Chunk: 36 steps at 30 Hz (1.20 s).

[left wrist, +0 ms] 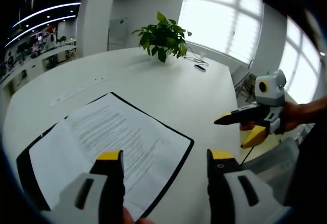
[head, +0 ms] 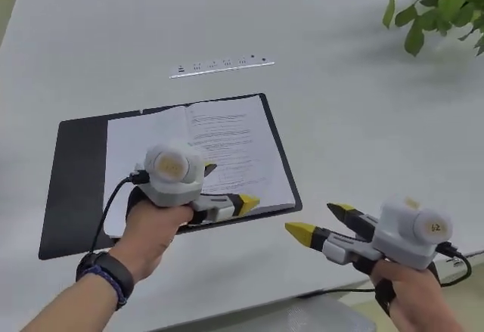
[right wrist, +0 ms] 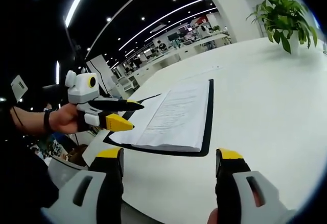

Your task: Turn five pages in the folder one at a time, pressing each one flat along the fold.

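On the white counter [head: 355, 128], the black folder [head: 76, 188] lies open, its printed pages [head: 227, 143] spread flat. The left tool [head: 231, 187] hangs over the folder's near edge, jaws apart; whether it touches the paper I cannot tell. The right tool [head: 319, 220] hovers just beside the folder over bare counter, jaws likewise apart, gripping nothing.
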Each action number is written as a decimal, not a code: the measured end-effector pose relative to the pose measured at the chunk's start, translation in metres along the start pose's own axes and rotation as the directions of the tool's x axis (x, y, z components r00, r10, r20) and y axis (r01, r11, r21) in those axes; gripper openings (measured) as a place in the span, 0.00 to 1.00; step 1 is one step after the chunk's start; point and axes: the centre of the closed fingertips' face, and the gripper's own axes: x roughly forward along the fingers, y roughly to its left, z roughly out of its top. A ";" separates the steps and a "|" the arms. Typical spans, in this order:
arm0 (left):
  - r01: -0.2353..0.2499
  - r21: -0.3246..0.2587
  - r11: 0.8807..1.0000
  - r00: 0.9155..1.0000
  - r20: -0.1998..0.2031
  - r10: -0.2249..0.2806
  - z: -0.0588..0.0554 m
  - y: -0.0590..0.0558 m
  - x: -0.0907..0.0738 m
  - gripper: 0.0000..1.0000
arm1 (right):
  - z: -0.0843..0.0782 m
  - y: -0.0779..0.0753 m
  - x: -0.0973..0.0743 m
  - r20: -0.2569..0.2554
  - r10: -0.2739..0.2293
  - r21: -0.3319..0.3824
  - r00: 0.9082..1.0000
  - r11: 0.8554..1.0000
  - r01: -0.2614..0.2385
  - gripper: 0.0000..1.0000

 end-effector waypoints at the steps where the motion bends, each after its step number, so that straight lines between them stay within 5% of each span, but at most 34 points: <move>1: 0.002 0.003 1.000 1.000 -0.005 -0.002 0.000 -0.001 0.004 0.66 | 0.000 -0.001 0.000 -0.001 -0.002 0.002 1.000 1.000 0.002 0.73; 7: -0.003 -0.012 1.000 1.000 -0.005 0.003 0.001 0.000 0.026 0.65 | -0.003 -0.005 -0.002 -0.005 -0.004 0.012 1.000 1.000 0.004 0.75; 19: -0.047 -0.022 0.999 0.996 -0.073 0.045 -0.018 0.007 0.069 0.65 | -0.004 -0.004 0.002 -0.034 0.016 0.014 0.999 1.000 -0.015 0.74; 22: -0.089 0.043 0.995 0.992 -0.083 0.092 -0.019 0.010 0.074 0.66 | 0.000 -0.003 0.003 -0.026 0.022 0.016 0.999 1.000 -0.021 0.74; 29: -0.092 0.043 0.995 0.990 -0.108 0.096 -0.028 0.007 0.087 0.68 | 0.004 -0.007 0.002 -0.006 0.017 0.047 1.000 0.999 -0.016 0.74; 36: -0.096 0.106 0.990 0.984 -0.138 0.111 -0.037 0.012 0.089 0.66 | -0.002 -0.014 -0.001 -0.010 0.003 0.077 1.000 0.997 -0.002 0.72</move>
